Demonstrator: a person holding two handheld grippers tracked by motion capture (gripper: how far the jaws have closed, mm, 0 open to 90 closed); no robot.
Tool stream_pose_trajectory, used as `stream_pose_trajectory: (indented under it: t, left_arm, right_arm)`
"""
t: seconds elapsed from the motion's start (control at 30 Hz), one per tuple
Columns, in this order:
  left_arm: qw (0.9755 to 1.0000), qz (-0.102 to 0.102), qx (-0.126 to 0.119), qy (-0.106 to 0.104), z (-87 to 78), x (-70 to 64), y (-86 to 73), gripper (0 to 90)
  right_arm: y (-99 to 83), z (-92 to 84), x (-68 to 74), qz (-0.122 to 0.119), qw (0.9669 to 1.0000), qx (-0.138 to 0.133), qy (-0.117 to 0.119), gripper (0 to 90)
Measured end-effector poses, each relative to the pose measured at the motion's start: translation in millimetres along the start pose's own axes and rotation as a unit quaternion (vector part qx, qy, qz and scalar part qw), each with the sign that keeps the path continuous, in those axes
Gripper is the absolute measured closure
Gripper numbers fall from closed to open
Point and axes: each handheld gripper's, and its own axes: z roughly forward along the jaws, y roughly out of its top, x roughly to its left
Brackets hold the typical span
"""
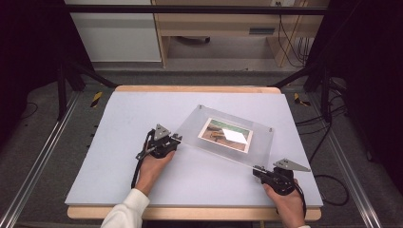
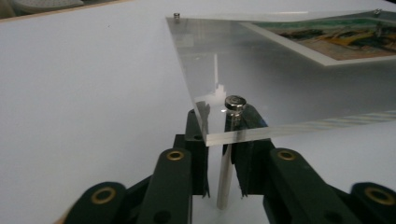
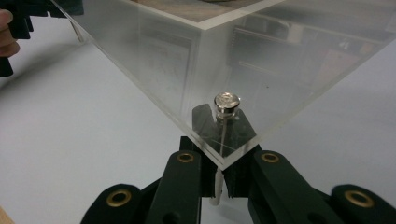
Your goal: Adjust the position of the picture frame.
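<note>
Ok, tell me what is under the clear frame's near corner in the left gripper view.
Under the frame corner, a white standoff post drops from the screw, between the left tongs. The table beneath the post is hidden by the tongs.

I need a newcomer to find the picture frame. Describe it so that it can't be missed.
Start from the grey table mat and look right of its centre. There a clear acrylic frame sits askew between the left gripper and the right gripper, each shut on a corner. It is see-through, with small metal screws at its corners and a white-bordered photo sandwiched inside.
</note>
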Motion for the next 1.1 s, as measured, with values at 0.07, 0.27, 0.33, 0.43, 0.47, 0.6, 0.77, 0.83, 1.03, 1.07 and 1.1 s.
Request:
stream_pose_trajectory:
  t: [0.07,0.27,0.33,0.43,0.47,0.6,0.77,0.83,1.03,1.07,1.1]
  left_arm:
    - [1.0,0.002,-0.005,-0.003,-0.4,-1.6,0.7,83.0]
    - [0.9998,-0.019,-0.01,-0.004,-2.0,-1.3,4.5,83.9]
    - [0.9998,-0.02,-0.007,-0.002,-2.6,-1.7,7.4,84.0]
    - [0.9997,-0.024,-0.004,-0.002,-3.2,-1.9,9.8,84.0]
    - [0.9997,-0.024,-0.004,-0.002,-3.2,-1.9,9.8,83.9]
    - [0.9997,-0.025,-0.003,0.0,-3.8,-2.6,12.3,84.0]
    - [0.9996,-0.028,-0.004,0.001,-4.0,-3.1,13.9,84.0]
    - [0.9996,-0.027,-0.002,0.001,-4.3,-3.0,14.1,84.0]
    - [0.9996,-0.027,-0.002,0.0,-4.8,-3.5,14.3,84.0]
    - [0.9996,-0.027,-0.002,-0.001,-5.1,-3.7,14.4,84.0]
    - [0.9997,-0.024,-0.002,0.0,-5.4,-4.1,14.6,84.1]
  right_arm:
    - [0.3,-0.1,-0.2,-0.001,1.0,-0.002,0.0,84.9]
    - [0.6,-0.6,0.3,-0.001,0.9999,-0.011,-0.001,84.7]
    - [0.4,-0.9,0.3,-0.006,0.9998,-0.016,-0.004,84.4]
    - [0.4,-1.2,0.4,-0.01,0.9997,-0.022,-0.01,83.2]
    - [0.3,-1.2,0.3,-0.009,0.9996,-0.024,-0.012,82.1]
    - [0.7,-1.8,-0.6,-0.004,0.9994,-0.03,-0.014,79.7]
    - [1.3,-2.8,-1.0,0.003,0.9992,-0.04,-0.008,79.7]
    - [1.8,-3.6,-1.5,0.003,0.999,-0.045,-0.005,80.4]
    - [2.6,-4.7,-1.5,0.011,0.9986,-0.051,0.0,81.5]
    - [2.8,-5.1,-1.5,0.012,0.9986,-0.052,0.001,83.3]
    - [3.0,-5.2,-1.3,0.012,0.9986,-0.052,0.001,84.2]
